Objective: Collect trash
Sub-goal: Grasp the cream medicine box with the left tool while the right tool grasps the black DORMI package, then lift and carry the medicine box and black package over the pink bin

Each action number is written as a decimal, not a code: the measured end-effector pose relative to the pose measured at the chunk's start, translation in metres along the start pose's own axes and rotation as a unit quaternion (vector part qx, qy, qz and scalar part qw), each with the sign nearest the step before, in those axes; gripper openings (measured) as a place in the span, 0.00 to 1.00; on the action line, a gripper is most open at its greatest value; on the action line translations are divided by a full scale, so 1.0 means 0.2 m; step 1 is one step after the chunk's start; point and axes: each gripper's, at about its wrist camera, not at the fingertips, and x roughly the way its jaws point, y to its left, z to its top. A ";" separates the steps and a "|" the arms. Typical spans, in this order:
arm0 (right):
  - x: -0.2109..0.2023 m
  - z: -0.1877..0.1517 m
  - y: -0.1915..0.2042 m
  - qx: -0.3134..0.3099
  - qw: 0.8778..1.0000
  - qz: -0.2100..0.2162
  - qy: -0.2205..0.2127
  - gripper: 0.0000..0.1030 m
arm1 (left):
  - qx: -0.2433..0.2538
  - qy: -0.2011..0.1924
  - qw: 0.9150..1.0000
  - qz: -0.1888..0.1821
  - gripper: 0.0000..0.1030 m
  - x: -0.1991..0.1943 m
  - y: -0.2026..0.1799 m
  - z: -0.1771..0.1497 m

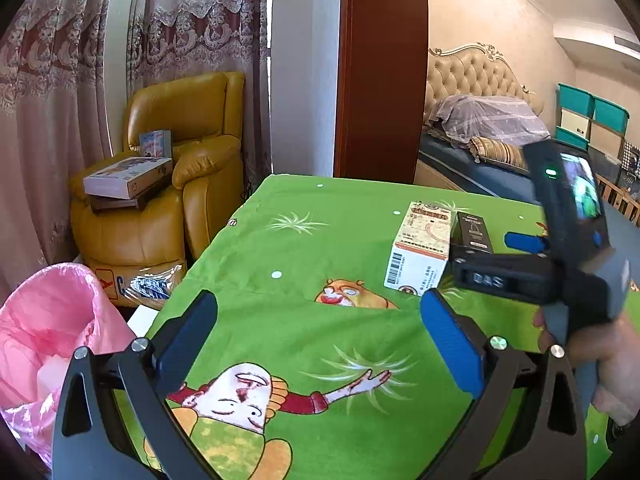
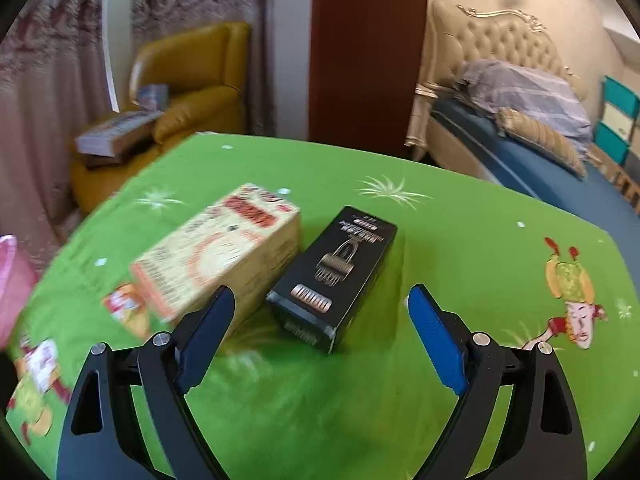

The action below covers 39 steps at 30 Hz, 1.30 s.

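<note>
Here the right gripper [image 2: 320, 340] has its blue fingers [image 2: 438, 344] spread wide and empty, hovering low over the green surface [image 2: 460, 248]. Just ahead, nearly between the tips, lies a black box [image 2: 332, 276] on its back, its near end pointing at the gripper. Just beside it to the left lies a cream box [image 2: 216, 248], blurred, close to the left finger; whether the two boxes touch I cannot tell.

The left gripper [image 1: 320, 344] is likewise wide and holds nothing, over a cartoon figure printed on the cloth. In its view the cream box [image 1: 420, 252] and black box [image 1: 472, 230] sit farther back on the right, with the right gripper [image 1: 516, 256] reaching in to them, gripped by a hand [image 1: 604, 360].

A pink bag [image 1: 52, 336] stands open off the surface's left edge. Beyond are a yellow armchair [image 1: 192, 160] stacked with boxes, curtains [image 1: 60, 80], a brown door [image 1: 380, 72] and a bed [image 1: 480, 152].
</note>
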 end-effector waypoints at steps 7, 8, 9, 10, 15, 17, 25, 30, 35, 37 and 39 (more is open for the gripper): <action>0.06 -0.01 -0.11 0.036 0.998 0.044 0.028 0.45 | 0.001 0.022 1.000 -0.003 0.96 0.08 0.00 0.00; 0.03 -0.03 -0.14 0.040 0.998 0.051 0.025 0.44 | 0.002 0.025 1.000 -0.005 0.96 0.09 -0.01 0.00; 0.00 -0.04 -0.16 0.043 0.997 0.055 0.020 0.41 | 0.004 0.030 1.000 -0.007 0.96 0.12 -0.02 0.00; -0.03 -0.06 -0.19 0.045 0.997 0.062 0.014 0.40 | 0.007 0.034 0.999 -0.009 0.96 0.13 -0.04 0.01; -0.17 -0.17 -0.30 0.041 0.996 0.077 0.000 0.39 | 0.027 0.060 0.998 -0.024 0.96 0.27 -0.19 0.05; -0.23 -0.22 -0.35 0.051 0.995 0.082 -0.006 0.39 | 0.033 0.074 0.996 -0.033 0.96 0.36 -0.25 0.08; -0.37 -0.35 -0.45 0.078 0.992 0.093 -0.031 0.39 | 0.059 0.122 0.990 -0.043 0.95 0.65 -0.43 0.17; -0.40 -0.37 -0.50 0.094 0.990 0.098 -0.032 0.40 | 0.071 0.123 0.988 -0.055 0.84 0.70 -0.50 0.19; -0.43 -0.39 -0.49 0.084 0.992 0.086 -0.035 0.40 | 0.083 0.129 0.986 -0.066 0.50 0.70 -0.58 0.18; -0.43 -0.40 -0.49 0.085 0.992 0.082 -0.034 0.40 | 0.081 0.125 0.986 -0.070 0.49 0.67 -0.60 0.16; -0.44 -0.41 -0.49 0.086 0.992 0.082 -0.034 0.40 | 0.088 0.115 0.987 -0.075 0.48 0.62 -0.63 0.15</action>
